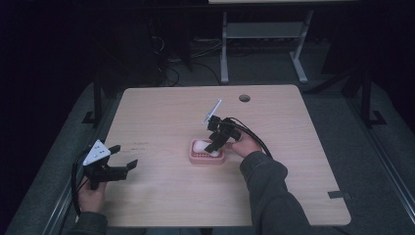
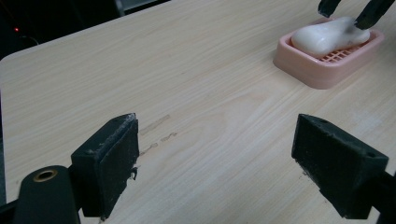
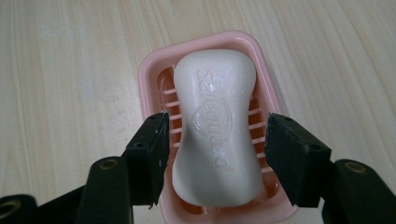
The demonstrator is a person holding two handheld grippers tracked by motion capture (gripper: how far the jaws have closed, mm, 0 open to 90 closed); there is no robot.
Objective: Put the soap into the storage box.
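A white soap bar with embossed lettering lies lengthwise in a pink slatted soap dish at the middle of the wooden table. My right gripper points down over the dish, its jaws straddling the bar's waist with a thin gap on each side, so it is open. In the high view the soap bar and dish sit under that gripper. My left gripper hovers open and empty near the table's front left. From there the dish and soap bar lie far right.
A round cable hole sits near the table's far edge. A black tape strip marks the front right edge. Faint scuff marks lie ahead of the left jaws. A metal desk frame stands beyond the table.
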